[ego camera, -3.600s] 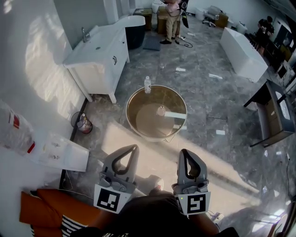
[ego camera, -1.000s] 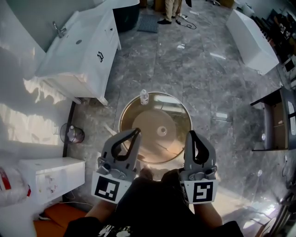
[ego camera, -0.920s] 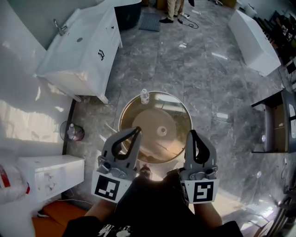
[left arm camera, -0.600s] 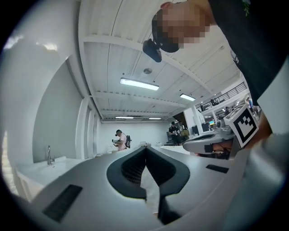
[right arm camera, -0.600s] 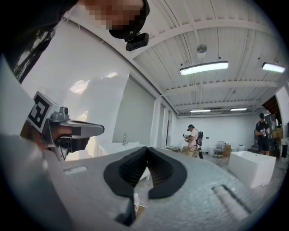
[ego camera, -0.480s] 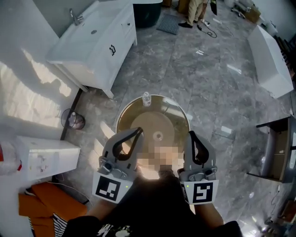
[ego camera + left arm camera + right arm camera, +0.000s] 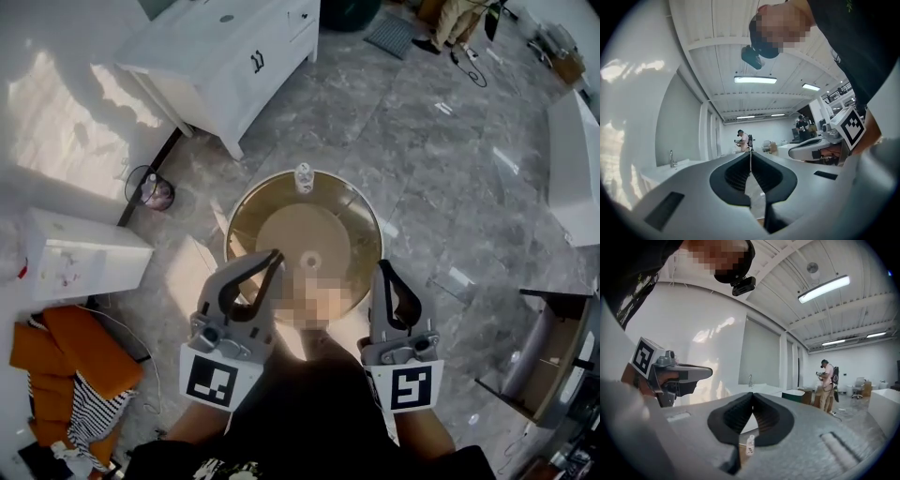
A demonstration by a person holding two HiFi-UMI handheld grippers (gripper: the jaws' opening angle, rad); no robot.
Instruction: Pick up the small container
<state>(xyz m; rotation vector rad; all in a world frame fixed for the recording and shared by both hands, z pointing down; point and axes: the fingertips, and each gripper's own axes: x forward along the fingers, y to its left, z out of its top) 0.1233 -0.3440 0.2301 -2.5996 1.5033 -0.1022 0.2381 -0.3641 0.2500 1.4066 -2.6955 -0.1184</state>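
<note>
A small clear plastic bottle [image 7: 303, 176] stands at the upper rim of a round, glossy brown table [image 7: 253, 211], centre frame; below, the grey left gripper [image 7: 274, 254] and right gripper [image 7: 382, 268] are clenched, empty.

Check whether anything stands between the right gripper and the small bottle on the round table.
Nothing visible does. Between the right gripper and the small bottle lies only bare round table; a small round object at its centre sits left of that path.

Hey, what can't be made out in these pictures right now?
Bottle: label and contents too small, head and right gripper views.
Centre object on table: too small to identify, head view.
Table's near rim: partly behind left gripper and right gripper, head view.
</note>
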